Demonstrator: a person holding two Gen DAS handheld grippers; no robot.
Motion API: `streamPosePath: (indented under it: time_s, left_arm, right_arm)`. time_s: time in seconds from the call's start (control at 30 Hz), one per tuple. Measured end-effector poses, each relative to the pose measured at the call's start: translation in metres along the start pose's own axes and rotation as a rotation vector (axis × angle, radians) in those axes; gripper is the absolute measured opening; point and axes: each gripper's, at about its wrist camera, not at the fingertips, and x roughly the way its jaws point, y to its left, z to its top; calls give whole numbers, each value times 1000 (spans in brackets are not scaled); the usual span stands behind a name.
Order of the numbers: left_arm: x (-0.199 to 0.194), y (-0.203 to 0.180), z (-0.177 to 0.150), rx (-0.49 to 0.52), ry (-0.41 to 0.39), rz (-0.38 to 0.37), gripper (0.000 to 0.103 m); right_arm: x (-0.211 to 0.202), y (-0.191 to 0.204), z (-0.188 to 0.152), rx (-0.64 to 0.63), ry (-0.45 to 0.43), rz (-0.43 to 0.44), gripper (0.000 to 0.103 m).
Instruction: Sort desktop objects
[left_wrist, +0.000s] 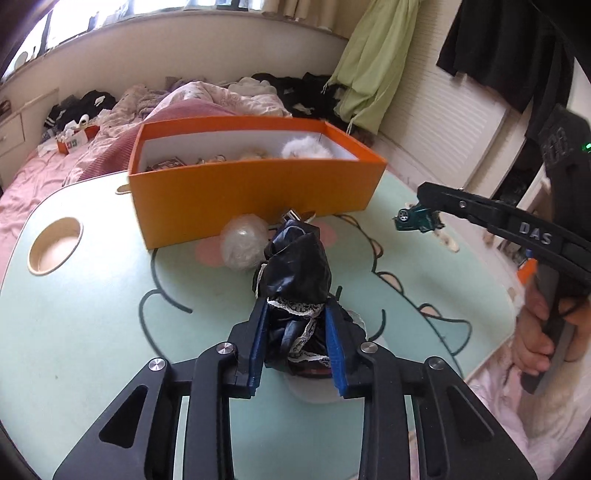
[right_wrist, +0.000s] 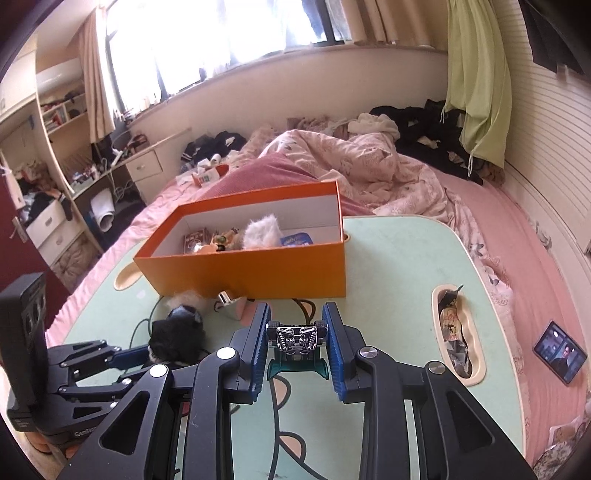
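My left gripper (left_wrist: 295, 306) is shut on a black shiny bundle with lace trim (left_wrist: 299, 266), held just above the mint-green table (left_wrist: 92, 314). The right wrist view shows that bundle (right_wrist: 177, 338) at lower left, in the left gripper (right_wrist: 144, 354). My right gripper (right_wrist: 295, 314) is shut on a small green toy car (right_wrist: 296, 338), its chrome underside facing the camera. In the left wrist view the car (left_wrist: 417, 219) hangs in the right gripper (left_wrist: 421, 210) to the right of the box. An open orange box (left_wrist: 251, 199) holding several small items stands at the table's far side.
A clear plastic ball (left_wrist: 242, 242) and a small silver and pink item (right_wrist: 231, 304) lie against the box's front. The table has a round cup hole (left_wrist: 55, 245) and a slot with wrappers (right_wrist: 456, 332). A pink bed with clothes surrounds it; a tablet (right_wrist: 559, 350) lies there.
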Motion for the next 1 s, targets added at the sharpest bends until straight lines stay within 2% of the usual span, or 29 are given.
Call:
streamPosePath:
  time_s: [0.13, 0.23, 0.33, 0.4, 0.47, 0.5, 0.57, 0.6, 0.63, 0.67, 0.73, 0.87, 0.93, 1.0]
  left_arm:
    - [-37, 8, 22, -8, -112, -6, 30]
    - [-46, 13, 61, 1, -182, 24, 30]
    - [-27, 20, 102, -16, -185, 72, 31]
    - [-10, 22, 118, -20, -162, 102, 32]
    - [11, 30, 126, -47, -127, 113, 37]
    - [13, 33, 125, -58, -118, 103, 37]
    - [18, 35, 120, -71, -108, 96, 38]
    - [15, 33, 116, -65, -119, 100, 40]
    - [10, 31, 111, -57, -137, 110, 48]
    - [2, 28, 104, -48, -167, 127, 62]
    - [-13, 24, 93, -37, -215, 126, 73]
    - [-40, 13, 66, -7, -228, 115, 74]
    - [-44, 7, 52, 3, -206, 126, 74]
    - [-43, 3, 37, 6, -162, 134, 75]
  right_arm:
    - [-4, 7, 26, -25, -48, 19, 28]
    - [4, 13, 53, -36, -71, 34, 28]
    - [30, 17, 75, -26, -44, 74, 28]
    - [48, 19, 81, -17, -15, 80, 28]
    - [73, 22, 85, -12, 21, 59, 28]
    - [78, 21, 86, -8, 28, 50, 29]
    - [87, 17, 87, 18, 33, 20, 38]
    - [85, 16, 88, 24, 28, 18, 45]
    - [80, 15, 87, 31, 11, 17, 57]
    - [73, 14, 86, 32, -8, 17, 64]
    - [53, 16, 81, 12, -65, -5, 76]
    - [23, 25, 61, -63, -93, -38, 84]
    - [15, 29, 43, -80, -62, -36, 89]
    - [14, 31, 27, -85, -9, -27, 90]
